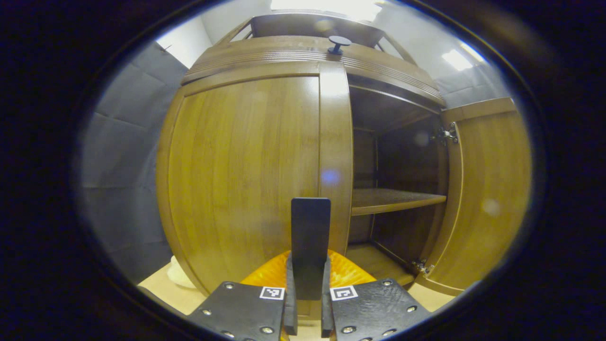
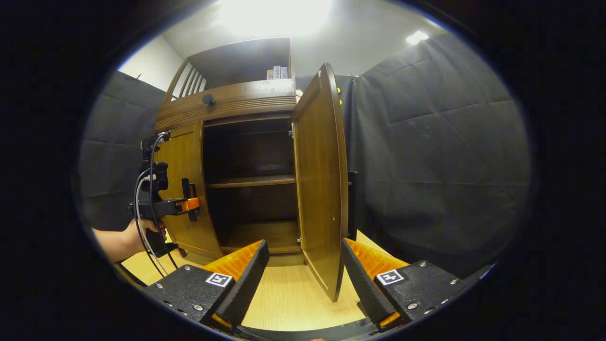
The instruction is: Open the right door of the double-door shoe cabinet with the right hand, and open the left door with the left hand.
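Black quilted cloth (image 2: 440, 156) hangs as the booth's wall to the right of the cabinet, creased into large padded squares, and the same grey-black padding (image 1: 120, 156) covers the wall on the other side. Above it a plain white wall (image 1: 187, 40) and a pale ceiling (image 2: 369, 33) show. A bright ceiling lamp (image 2: 277, 14) glares overhead, and a smaller light panel (image 2: 416, 37) sits off to the side. The floor (image 2: 289, 289) is light wood-grain board.

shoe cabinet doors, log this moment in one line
right door: swung open | left door: closed | left gripper: shut on left door handle | right gripper: open, straddling right door edge | shelf: bare
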Tool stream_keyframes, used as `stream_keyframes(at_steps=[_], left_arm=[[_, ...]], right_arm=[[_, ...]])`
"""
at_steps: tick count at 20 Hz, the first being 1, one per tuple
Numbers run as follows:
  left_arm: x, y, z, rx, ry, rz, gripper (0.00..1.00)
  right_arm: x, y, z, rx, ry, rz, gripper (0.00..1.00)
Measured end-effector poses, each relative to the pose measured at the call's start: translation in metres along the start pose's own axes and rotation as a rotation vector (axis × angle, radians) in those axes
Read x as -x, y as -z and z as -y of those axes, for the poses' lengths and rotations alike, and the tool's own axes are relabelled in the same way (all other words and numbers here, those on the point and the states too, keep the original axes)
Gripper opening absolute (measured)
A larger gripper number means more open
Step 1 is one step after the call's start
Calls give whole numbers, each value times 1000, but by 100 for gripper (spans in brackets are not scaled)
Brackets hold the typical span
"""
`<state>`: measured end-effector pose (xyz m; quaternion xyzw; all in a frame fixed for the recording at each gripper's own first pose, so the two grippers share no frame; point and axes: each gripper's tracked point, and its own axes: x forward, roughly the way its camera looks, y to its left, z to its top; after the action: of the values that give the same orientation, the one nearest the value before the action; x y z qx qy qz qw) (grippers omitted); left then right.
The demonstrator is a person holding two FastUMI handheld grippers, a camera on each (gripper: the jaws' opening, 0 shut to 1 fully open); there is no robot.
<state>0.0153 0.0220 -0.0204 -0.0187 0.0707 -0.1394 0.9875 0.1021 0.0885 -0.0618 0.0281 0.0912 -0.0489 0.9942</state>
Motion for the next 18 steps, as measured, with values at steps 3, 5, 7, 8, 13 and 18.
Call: stream_keyframes(at_steps=[3,5,7,8,13,18], left_arm=[[3,-11,-5,1,-1,4,14],[5,-12,-6,4,0,3,14],[5,-14,-8,5,0,2,14],[4,-16,-9,6,-1,3,14],[11,-16,-13,8,-2,10,14],[15,-19,-16,10,-14,14,27]], right_arm=[[6,1,-6,2,-17,5,95],[9,0,-9,5,-23,10,94],[13,-1,-12,0,-31,14,95],[15,-2,-14,-1,-30,19,94],[24,-3,-23,3,-47,25,92],[27,-6,-42,14,-85,31,93]])
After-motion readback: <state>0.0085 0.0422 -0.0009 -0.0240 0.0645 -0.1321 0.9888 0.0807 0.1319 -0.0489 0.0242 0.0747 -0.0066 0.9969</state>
